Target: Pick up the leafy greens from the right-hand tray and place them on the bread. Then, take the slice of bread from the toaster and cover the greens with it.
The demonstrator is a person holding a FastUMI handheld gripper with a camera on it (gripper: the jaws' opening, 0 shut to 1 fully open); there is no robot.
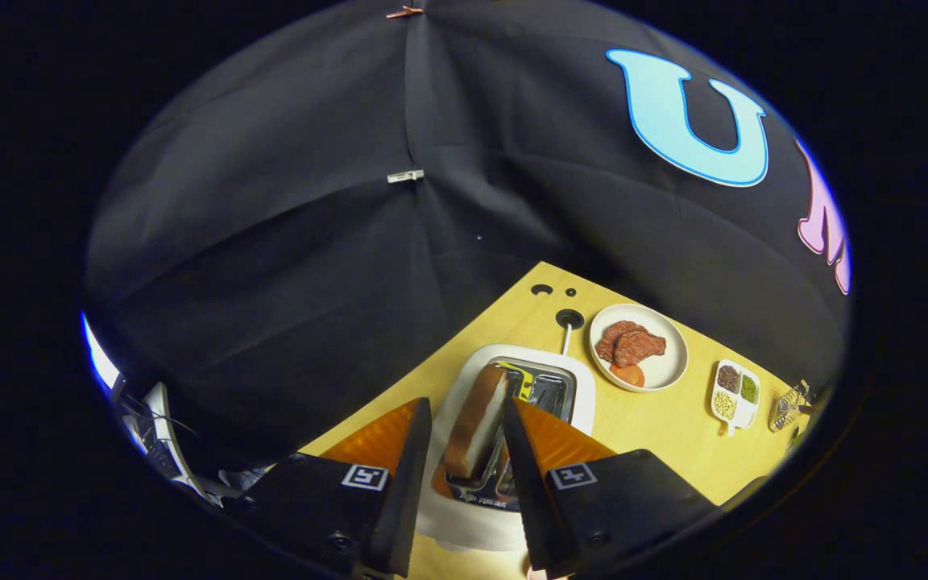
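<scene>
Bread slice is standing on edge in a slot of the white toaster, leaning slightly, its brown crust facing up and its pale face turned toward the right finger. The wooden table, largest of everything here, is carrying all of it. The toaster is sitting on it directly below the gripper, its 2 metal slots showing between the fingers. The gripper's 2 fingers are standing apart, 1 on each side of the slice; the right finger is lying close against the slice, while the left finger is showing a dark gap to it, so neither is clearly pressing. Beyond the toaster, a round white plate is holding 2 brown meat patties and a tomato slice. Further right, a small divided dish is holding grains in 3 compartments.
</scene>
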